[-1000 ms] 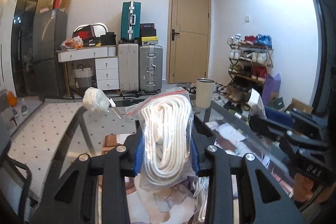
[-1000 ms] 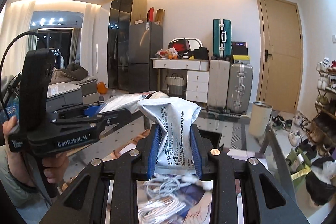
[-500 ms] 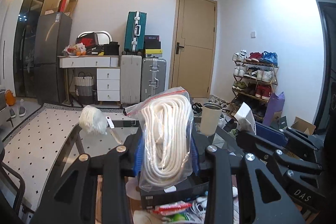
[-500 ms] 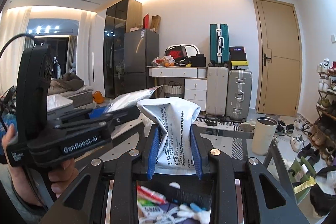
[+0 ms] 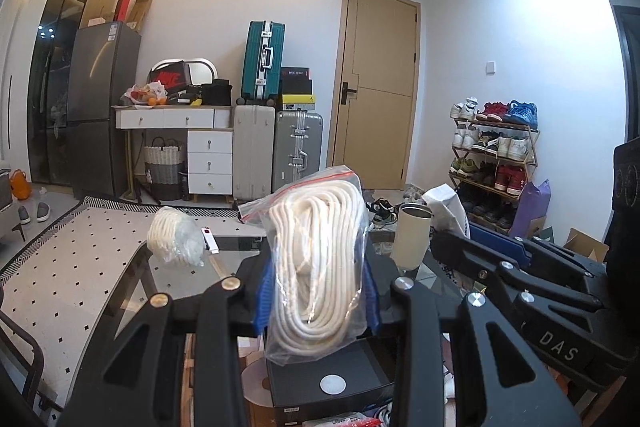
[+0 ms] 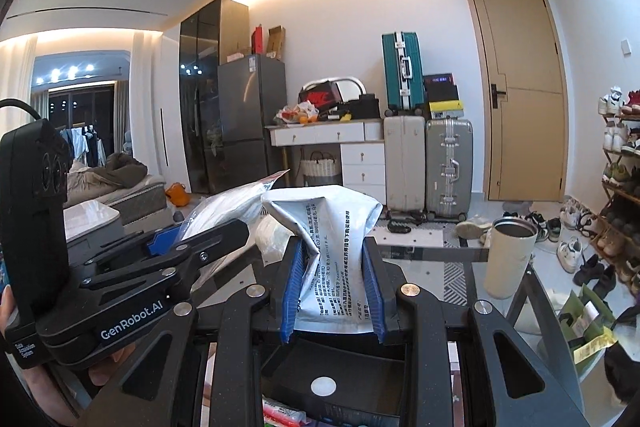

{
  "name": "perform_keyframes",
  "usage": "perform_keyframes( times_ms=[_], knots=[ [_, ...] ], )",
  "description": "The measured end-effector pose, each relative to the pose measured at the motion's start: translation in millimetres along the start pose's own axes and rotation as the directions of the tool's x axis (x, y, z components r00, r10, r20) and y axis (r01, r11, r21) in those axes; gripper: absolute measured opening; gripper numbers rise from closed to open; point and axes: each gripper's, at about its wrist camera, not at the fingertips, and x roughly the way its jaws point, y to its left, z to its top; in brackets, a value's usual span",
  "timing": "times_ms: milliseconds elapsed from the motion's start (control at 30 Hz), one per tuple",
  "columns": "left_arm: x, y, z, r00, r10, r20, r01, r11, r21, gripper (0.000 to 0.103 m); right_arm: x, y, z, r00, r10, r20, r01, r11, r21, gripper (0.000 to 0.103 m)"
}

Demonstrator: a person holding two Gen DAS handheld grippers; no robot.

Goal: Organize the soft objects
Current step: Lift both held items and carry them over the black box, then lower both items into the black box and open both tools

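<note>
My left gripper (image 5: 318, 291) is shut on a clear zip bag of coiled white rope (image 5: 320, 267), held upright above the glass table (image 5: 132, 291). My right gripper (image 6: 332, 287) is shut on a silver-grey printed pouch (image 6: 328, 247), also held above the table. Each gripper shows in the other's view: the right one (image 5: 472, 247) at the right of the left wrist view, the left one (image 6: 192, 239) at the left of the right wrist view. A second bag of white rope (image 5: 174, 241) lies on the table's far left part. A black box (image 5: 332, 375) sits below the left gripper.
A cream cylindrical cup (image 6: 508, 259) stands on the table to the right. Colourful packets lie at the near edge under the grippers. Beyond the table are suitcases (image 5: 296, 147), a white desk with drawers, a shoe rack (image 5: 492, 147) and a door.
Both grippers have lifted and tilted up with their loads still held. The black box has come into view beneath them, replacing the papers and cables seen before.
</note>
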Motion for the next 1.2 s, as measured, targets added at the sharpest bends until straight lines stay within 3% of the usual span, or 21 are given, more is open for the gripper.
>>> perform_keyframes(
  times_ms=[167, 300, 433, 667, 800, 900, 1200],
  knots=[
    [22.4, 2.5, -7.2, 0.994, 0.001, -0.108, -0.004, 1.0, -0.022, 0.034, 28.0, -8.3, -6.5, 0.995, -0.006, -0.095, 0.009, 0.999, 0.033, 0.029],
    [43.6, -0.9, -20.6, 0.975, 0.005, -0.221, -0.007, 1.0, -0.008, 0.034, 57.1, -19.0, -18.9, 0.973, -0.025, -0.227, 0.037, 0.998, 0.048, 0.029],
    [65.2, -7.2, -39.2, 0.945, 0.008, -0.328, -0.003, 1.0, 0.017, 0.034, 80.8, -28.2, -35.3, 0.94, -0.013, -0.341, 0.041, 0.996, 0.075, 0.028],
    [93.6, -12.1, -64.6, 0.868, -0.019, -0.496, 0.014, 1.0, -0.013, 0.034, 107.7, -47.2, -63.1, 0.883, -0.007, -0.47, 0.074, 0.99, 0.124, 0.029],
    [95.2, -19.5, -74.7, 0.839, -0.005, -0.544, 0.009, 1.0, 0.005, 0.034, 115.0, -51.2, -82.1, 0.846, 0.017, -0.534, 0.073, 0.986, 0.148, 0.029],
    [91.2, -19.4, -78.7, 0.832, -0.017, -0.555, 0.013, 1.0, -0.01, 0.034, 116.1, -51.6, -89.9, 0.819, 0.015, -0.573, 0.076, 0.988, 0.134, 0.029],
    [73.9, -25.1, -82.2, 0.818, -0.026, -0.574, 0.035, 0.999, 0.004, 0.035, 101.9, -49.9, -95.6, 0.796, 0.012, -0.605, 0.071, 0.991, 0.113, 0.029]
  ],
)
